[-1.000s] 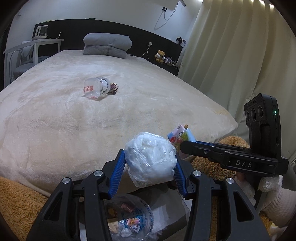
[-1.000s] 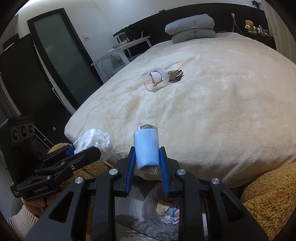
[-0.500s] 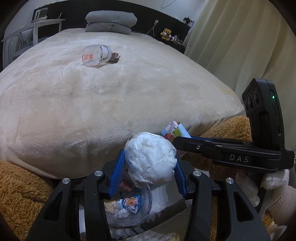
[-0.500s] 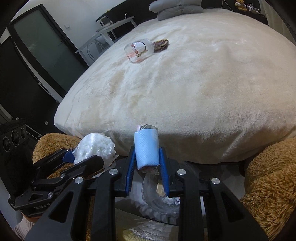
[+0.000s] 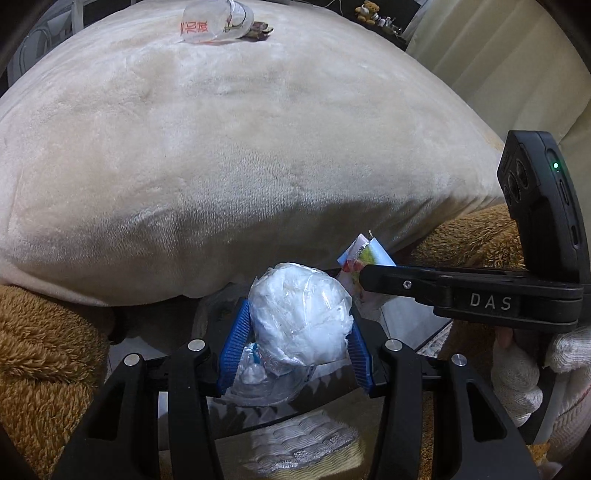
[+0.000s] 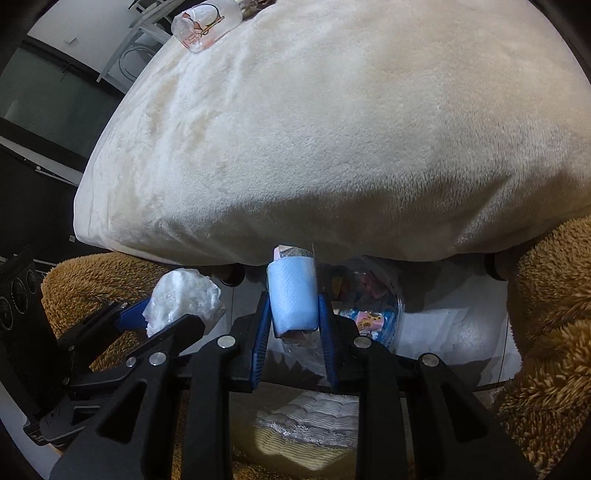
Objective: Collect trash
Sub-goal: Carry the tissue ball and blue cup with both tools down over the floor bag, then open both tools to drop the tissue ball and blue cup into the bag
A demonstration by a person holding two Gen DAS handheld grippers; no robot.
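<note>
The left gripper [image 5: 295, 336] has its blue pads pressed against both sides of a white wad [image 5: 301, 314] of crumpled plastic, jaws about half spread around it. Directly below that wad sits a clear bag [image 5: 266, 384] with scraps inside. The right gripper [image 6: 293, 325] pinches a blue packet [image 6: 293, 295] upright between nearly closed jaws; the packet's top pokes above the fingertips. Just right of and beyond the right gripper, the same bag [image 6: 373, 306] shows coloured wrappers. From the left wrist view the packet [image 5: 364, 256] sits just right of the wad. Far ahead of both grippers, a clear cup [image 5: 212, 22] lies on its side on the cream blanket [image 5: 240, 147], with a small wrapper [image 5: 260, 29] touching it.
</note>
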